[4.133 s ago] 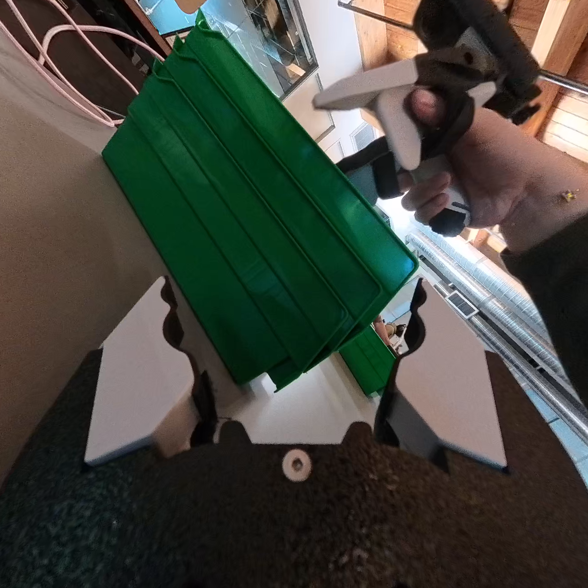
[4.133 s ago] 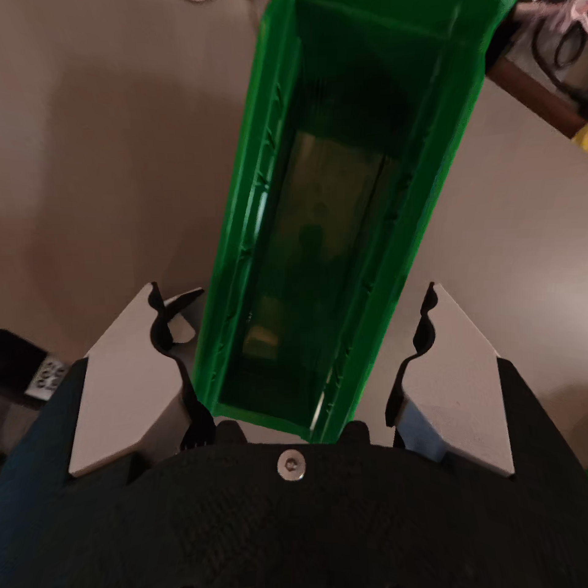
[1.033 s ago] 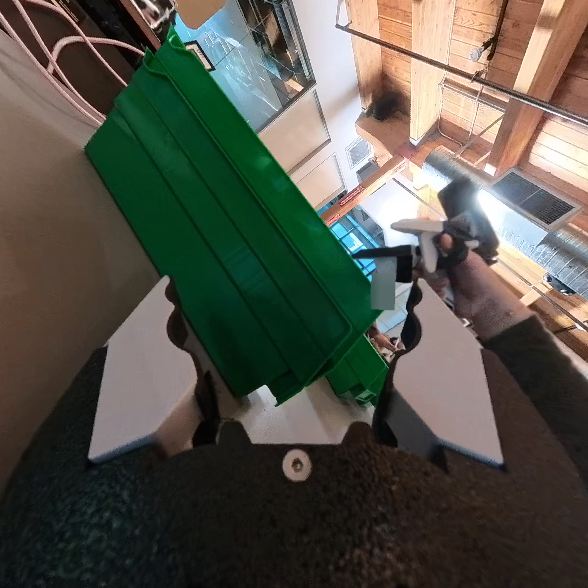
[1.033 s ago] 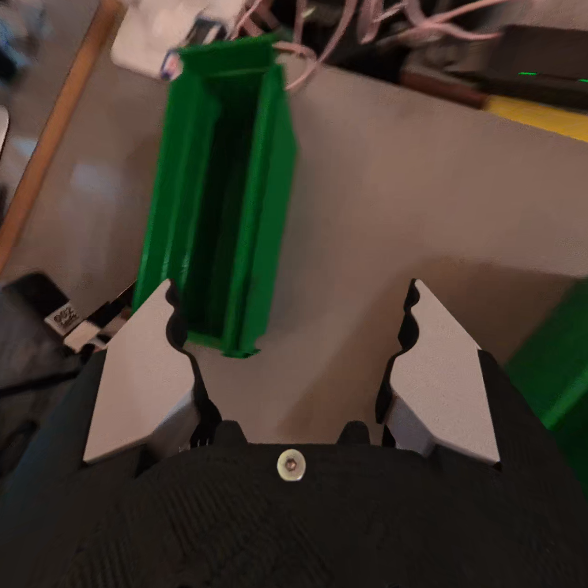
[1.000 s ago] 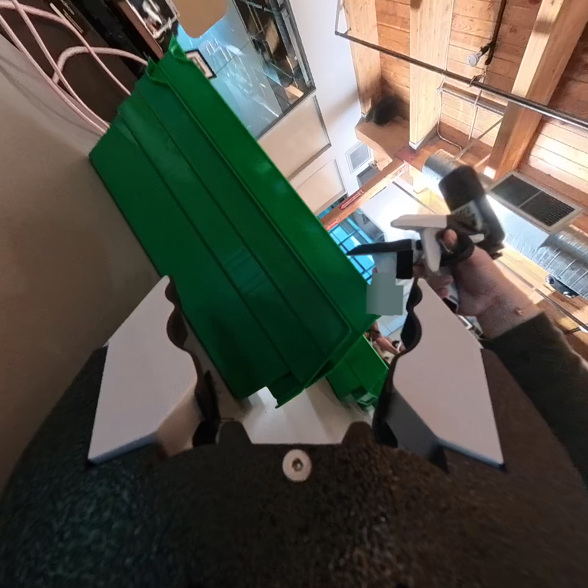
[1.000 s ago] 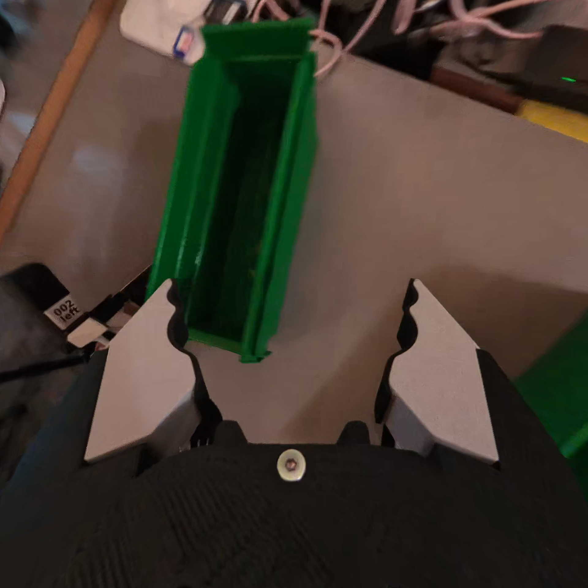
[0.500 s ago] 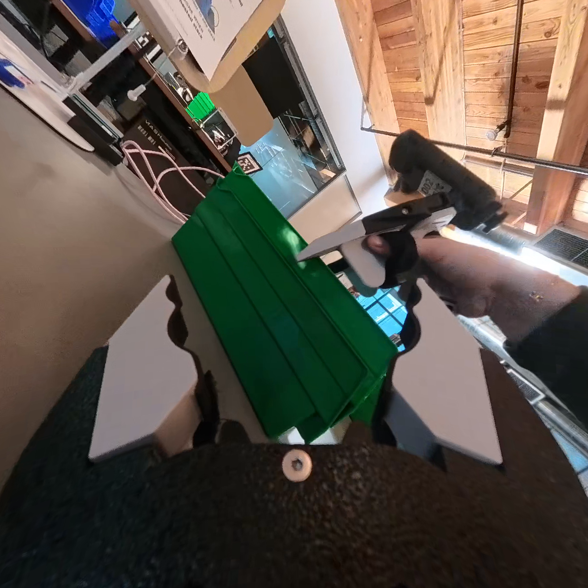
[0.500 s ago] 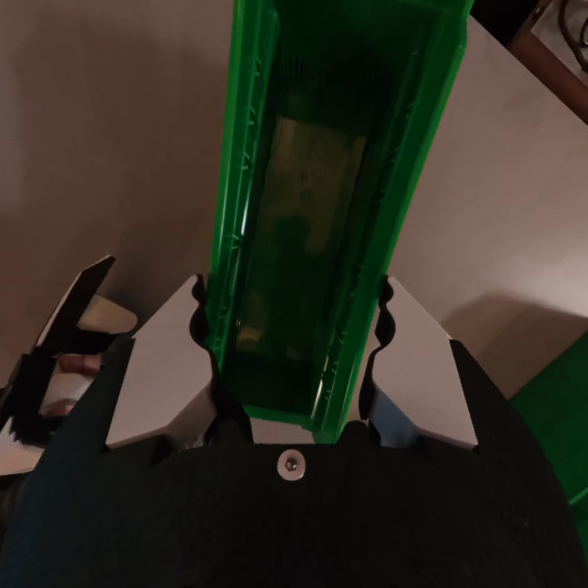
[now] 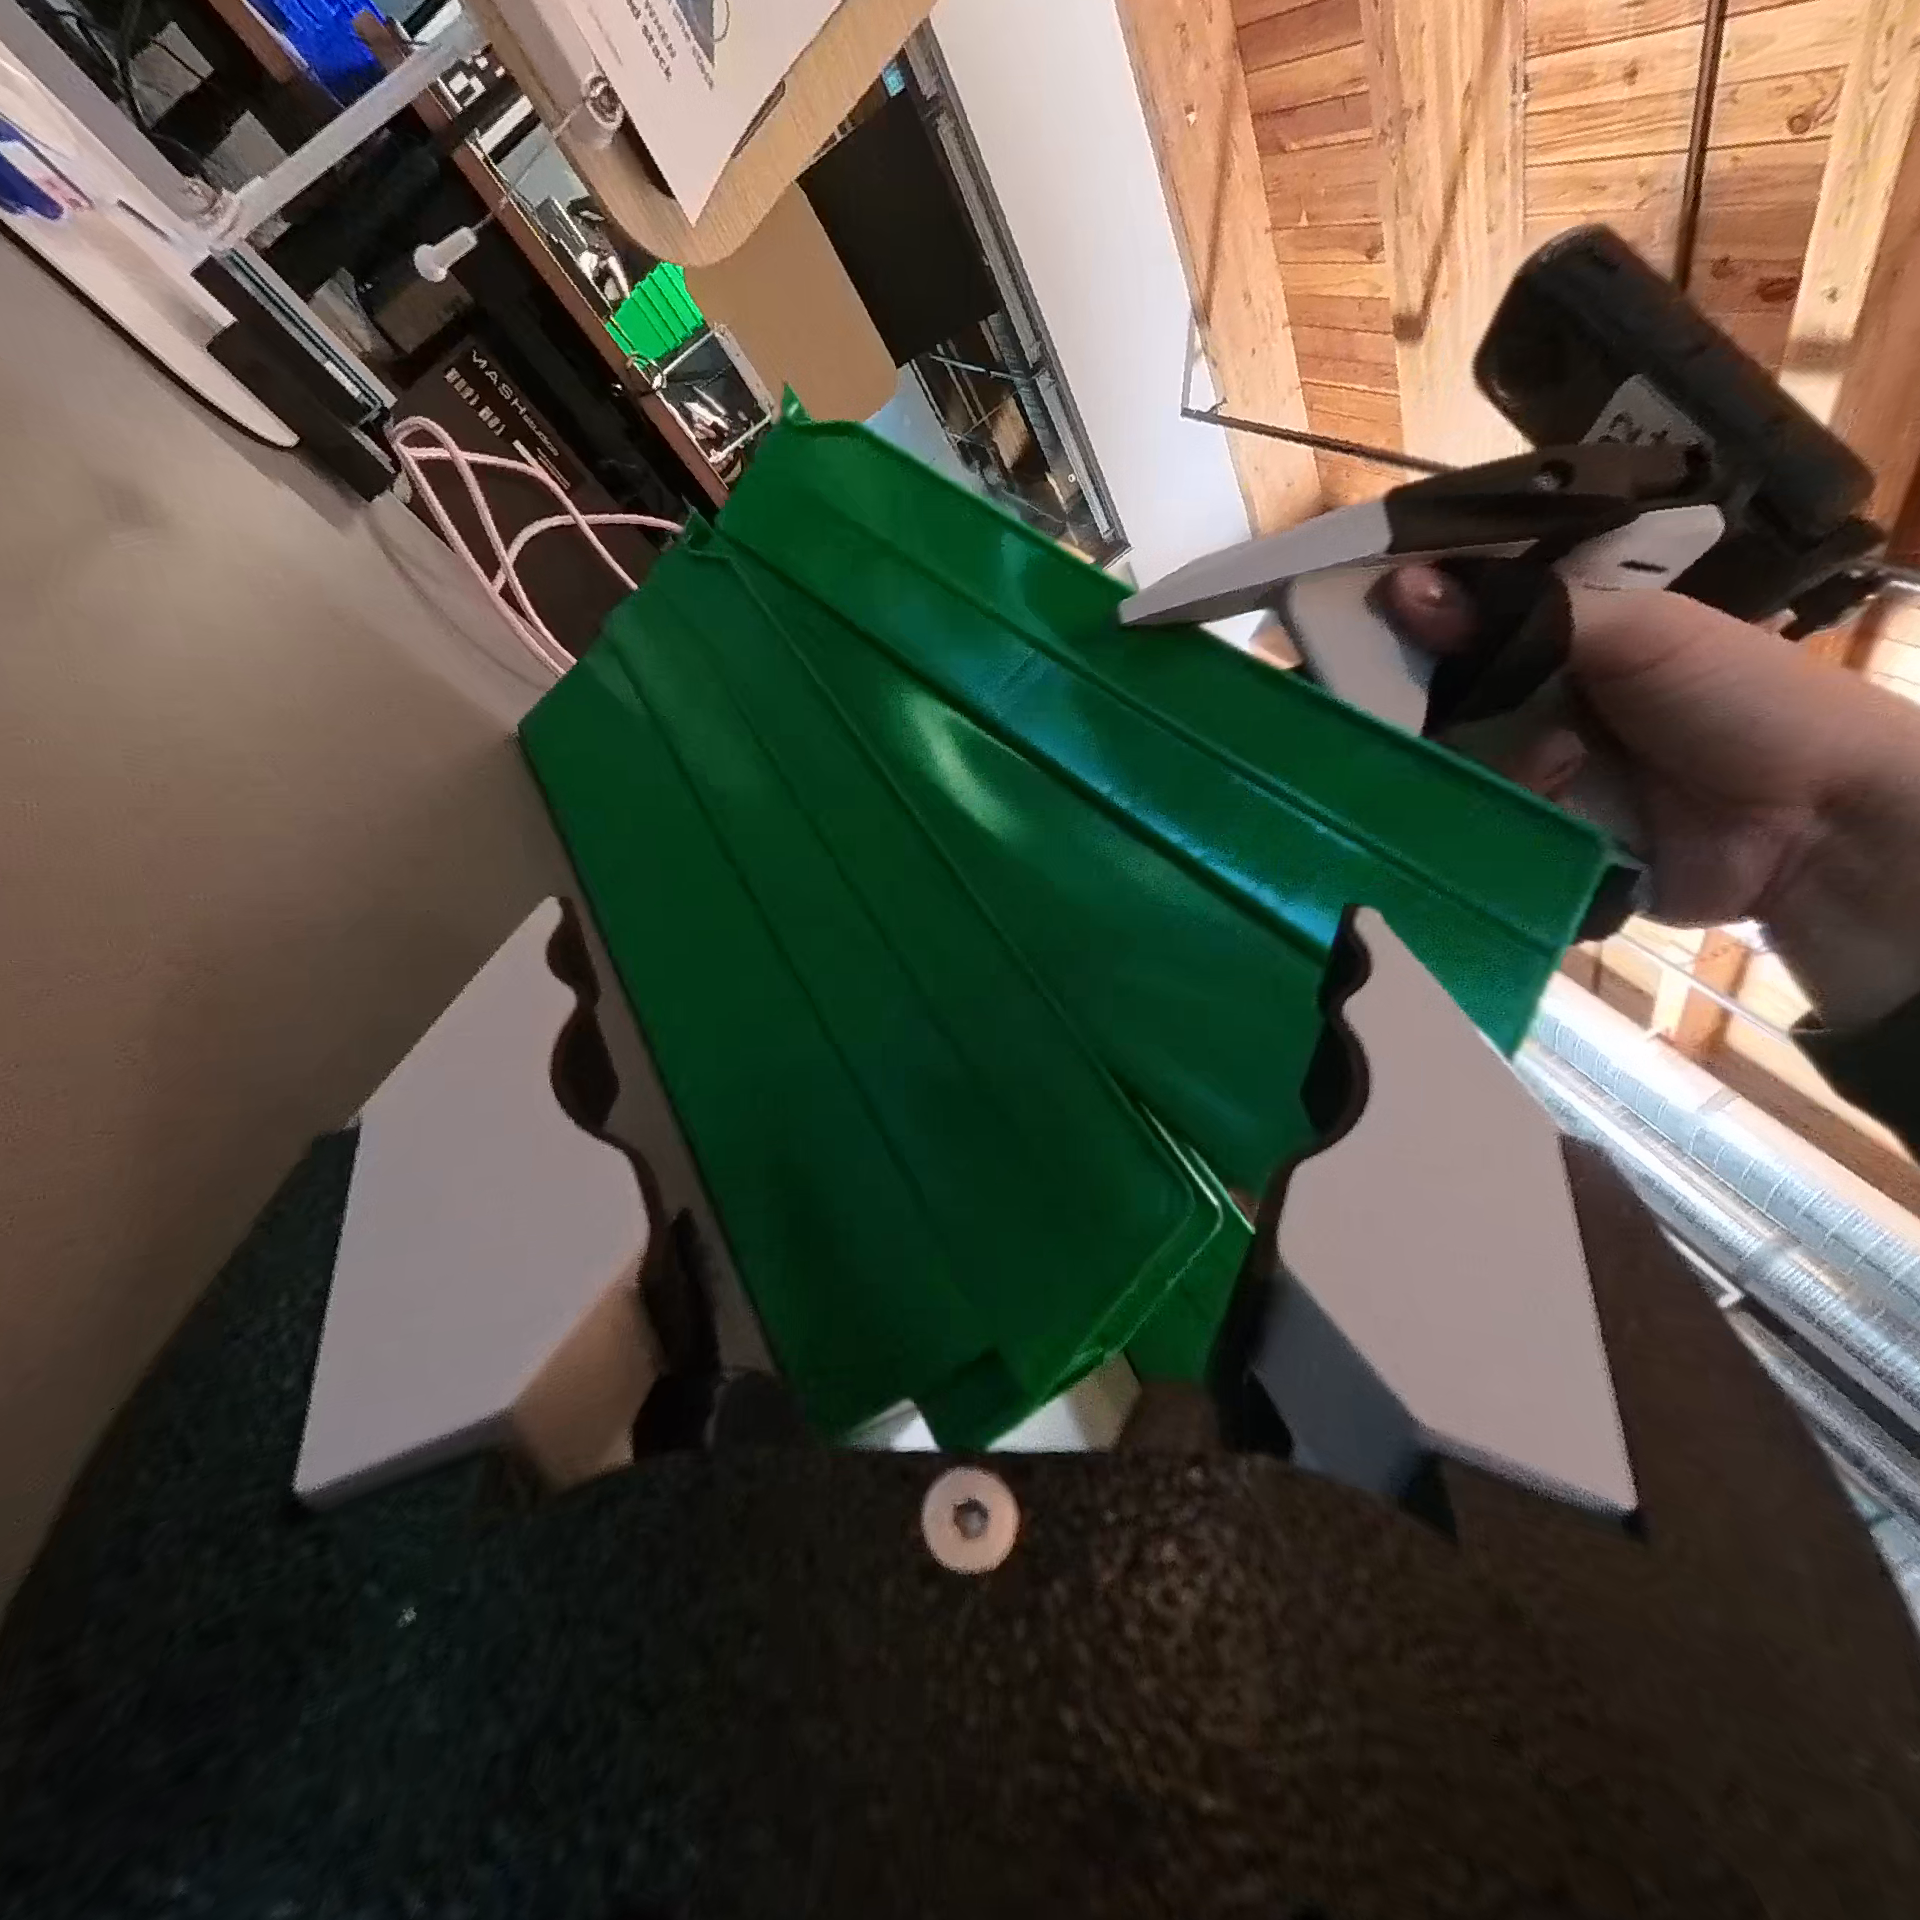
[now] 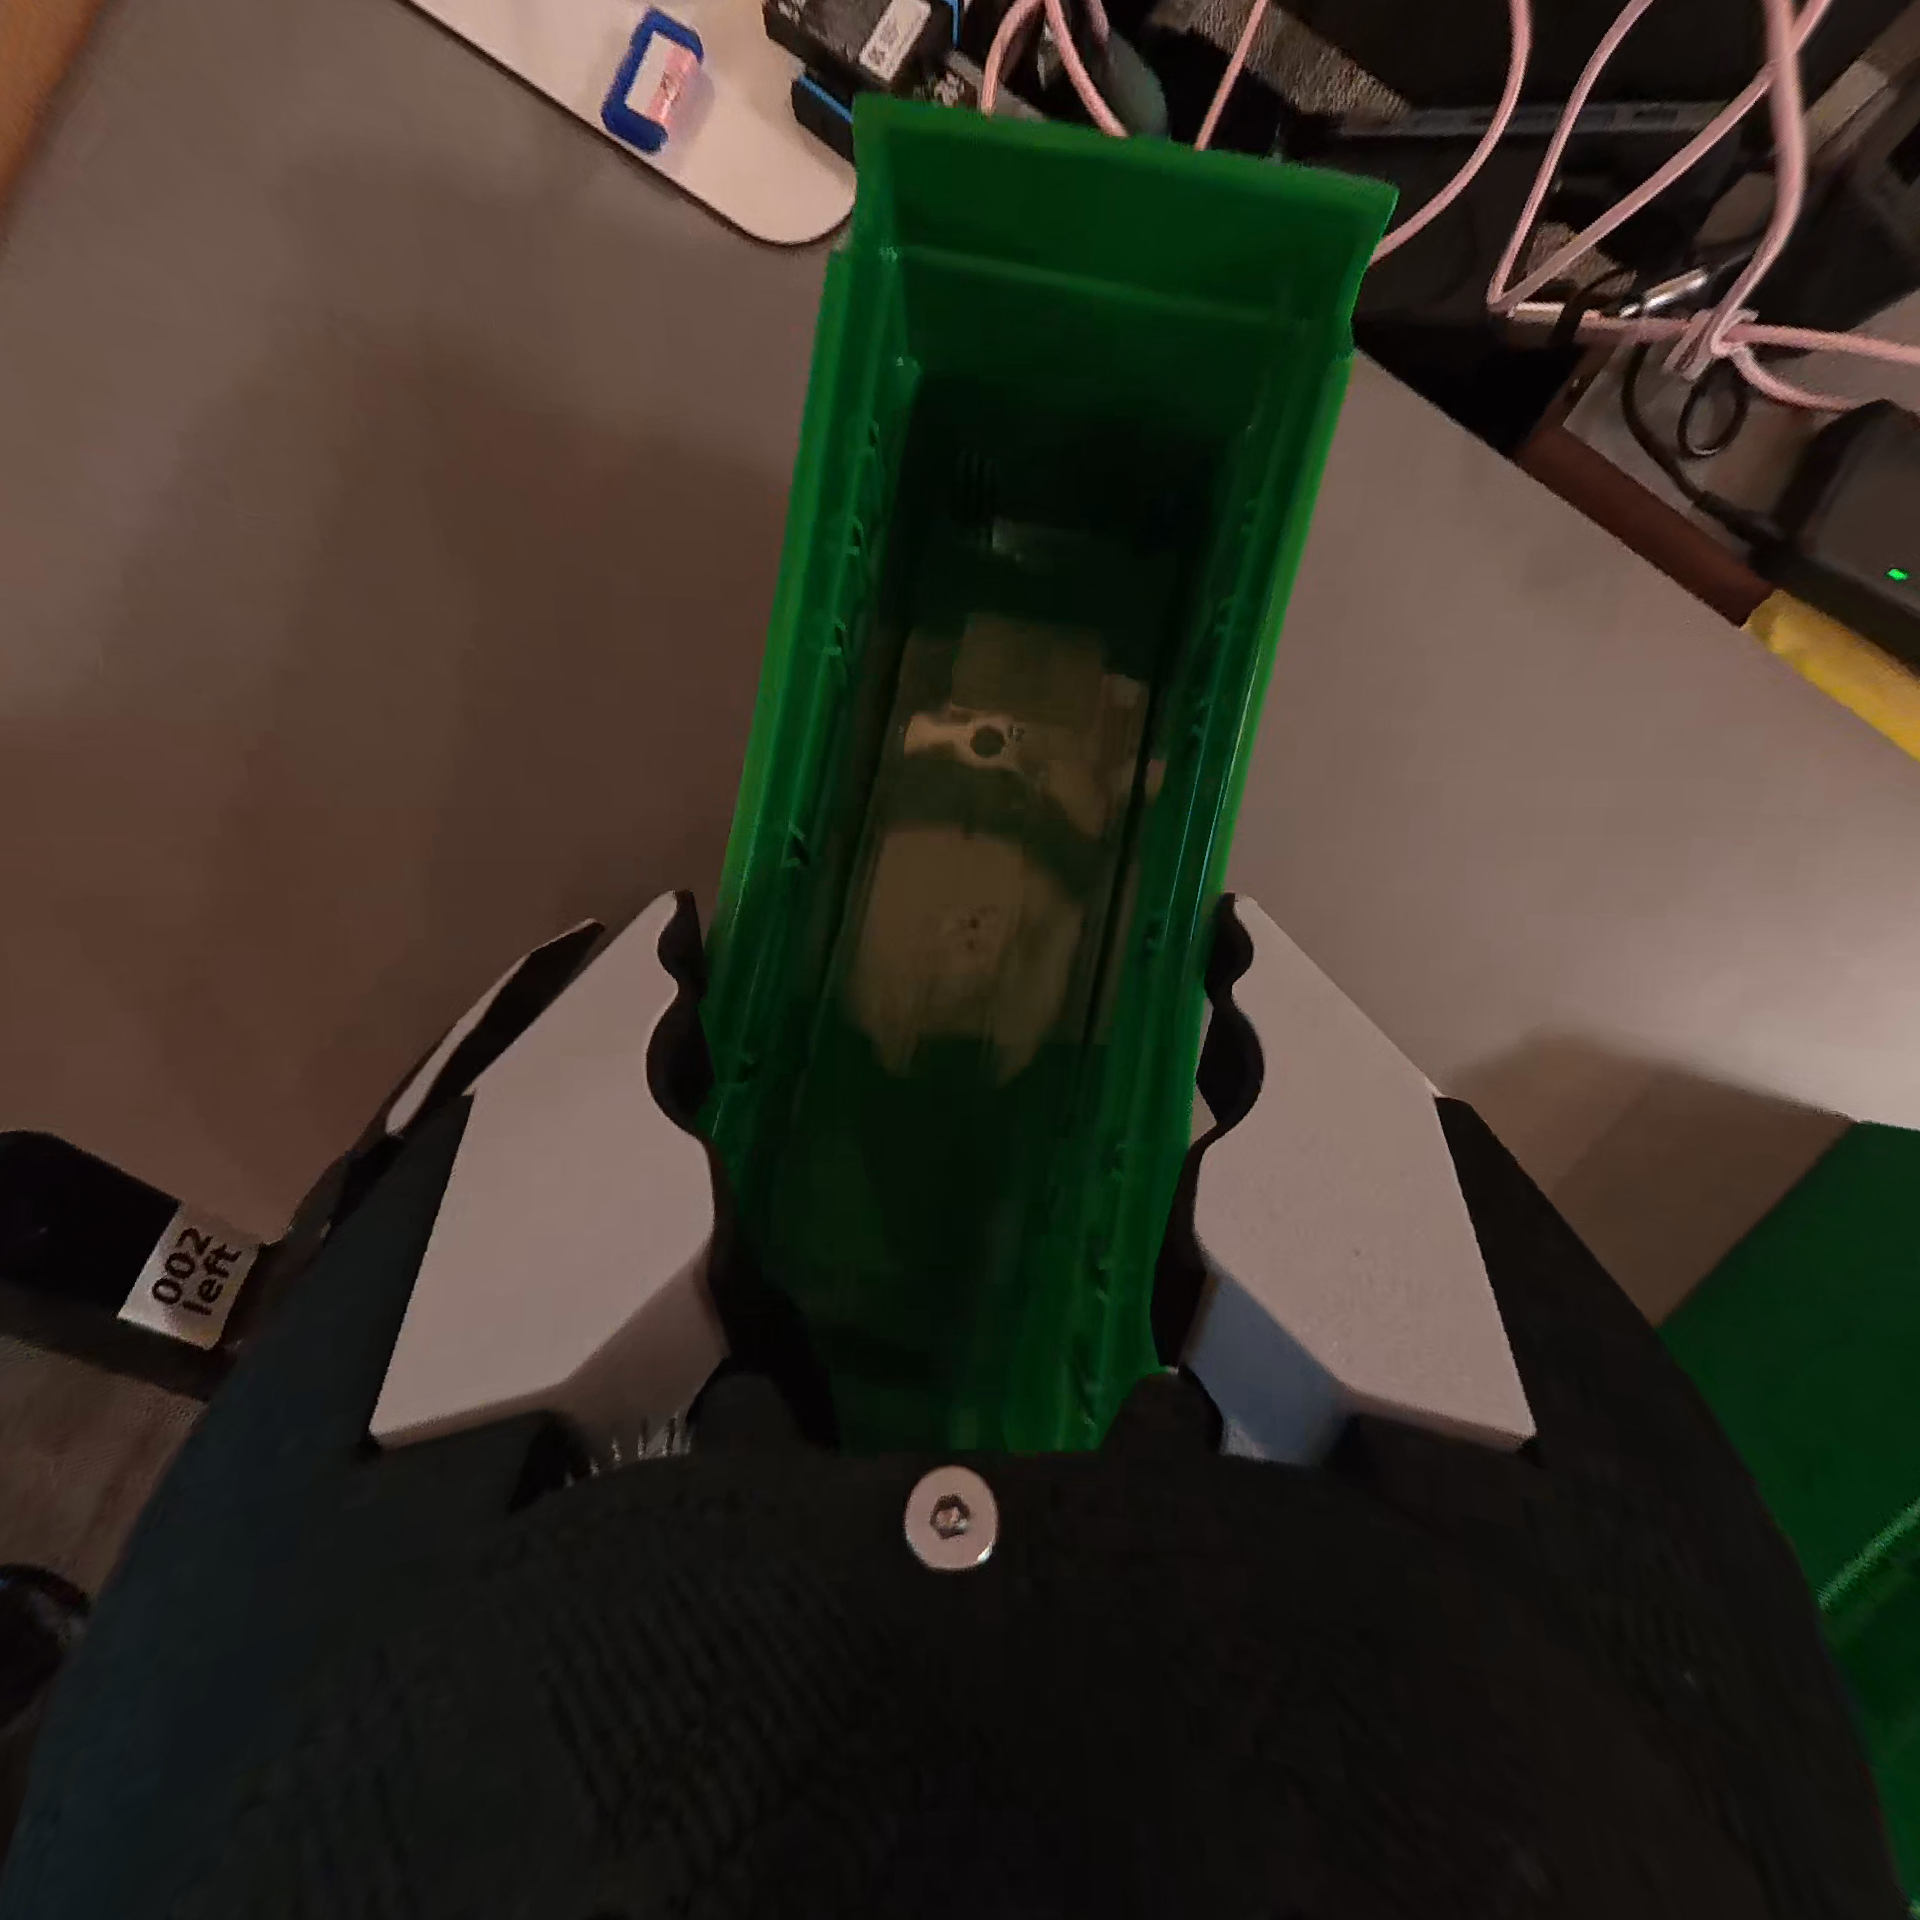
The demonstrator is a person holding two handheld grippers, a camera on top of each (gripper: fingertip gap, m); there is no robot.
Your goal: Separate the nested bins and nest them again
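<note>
Two long green bins lie nested on a grey table [image 9: 208, 831]. My right gripper [image 10: 956, 904] is shut on the side walls of the upper bin [image 10: 790, 779] at its near end. In the left wrist view one finger [image 9: 1278, 571] of it shows above that bin [image 9: 1195, 748], whose near end is tilted up out of the lower bin [image 9: 883, 1039]. My left gripper [image 9: 956, 914] is open, turned on its side, with its fingers on either side of the lower bin's near end. The lower bin's far wall [image 10: 1122, 177] shows behind the upper one.
Pink cables [image 10: 1558, 208] and black boxes [image 10: 1870, 540] lie past the bins' far end. A white pad [image 10: 727, 156] lies at the far left. Another green piece [image 10: 1808, 1351] sits at the near right. A person's hand [image 9: 1714, 748] holds the right gripper.
My right gripper came down from high above, closed on the upper bin's near end and tilted it up out of the lower bin. My left gripper stayed open at the lower bin.
</note>
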